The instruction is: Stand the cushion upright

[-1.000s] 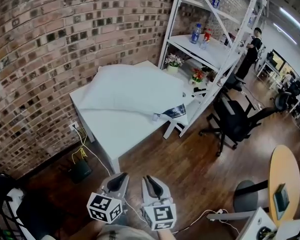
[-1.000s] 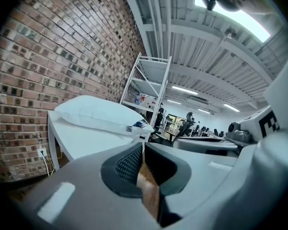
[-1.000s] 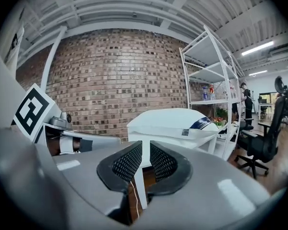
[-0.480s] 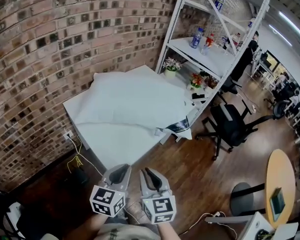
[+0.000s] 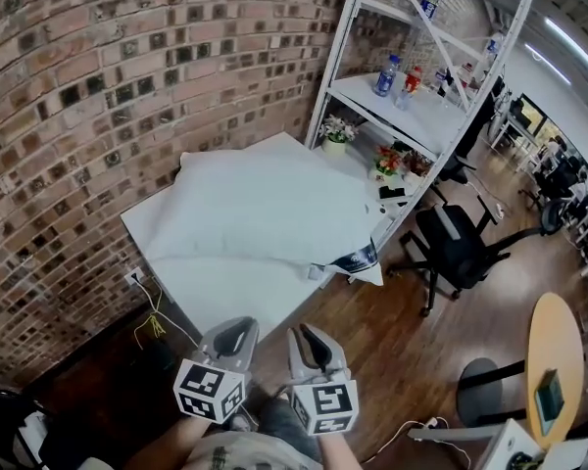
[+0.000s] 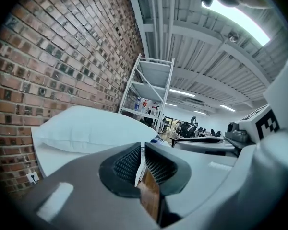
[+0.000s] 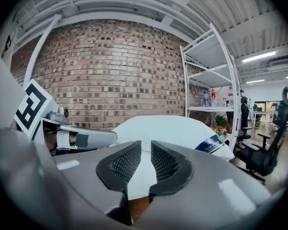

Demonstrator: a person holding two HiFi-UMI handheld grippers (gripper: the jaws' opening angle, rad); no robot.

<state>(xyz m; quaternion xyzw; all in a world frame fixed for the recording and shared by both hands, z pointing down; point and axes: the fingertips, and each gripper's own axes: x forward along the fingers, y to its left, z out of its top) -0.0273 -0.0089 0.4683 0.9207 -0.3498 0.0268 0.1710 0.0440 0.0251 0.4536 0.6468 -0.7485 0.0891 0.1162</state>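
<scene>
Head view: a white rectangular cushion [image 5: 265,209] lies flat on a white table [image 5: 211,297] that stands against a red-brown brick wall [image 5: 127,76]. The cushion's dark blue label [image 5: 358,257] hangs over the table's right edge. A white metal shelf rack [image 5: 412,96] stands beside the table, with a black office chair [image 5: 451,248] in front of it. The left gripper [image 5: 233,335] and right gripper [image 5: 309,339] sit side by side at the bottom of the picture, both pointing at the table and apart from the cushion. A second ago they were over the wooden floor [image 5: 392,351], well short of the table. Now their tips are near its front edge, and the table and cushion fill more of the picture. The cushion lies flat just as it did then.

Left gripper view: the two dark ribbed pads are drawn together with only a slit between them and nothing gripped. The cushion lies low on the tabletop ahead, beside the wall.

Right gripper view: the pads stand a little apart, a narrow gap showing table and cushion beyond, and nothing is between them. The left gripper shows at the left edge.
</scene>
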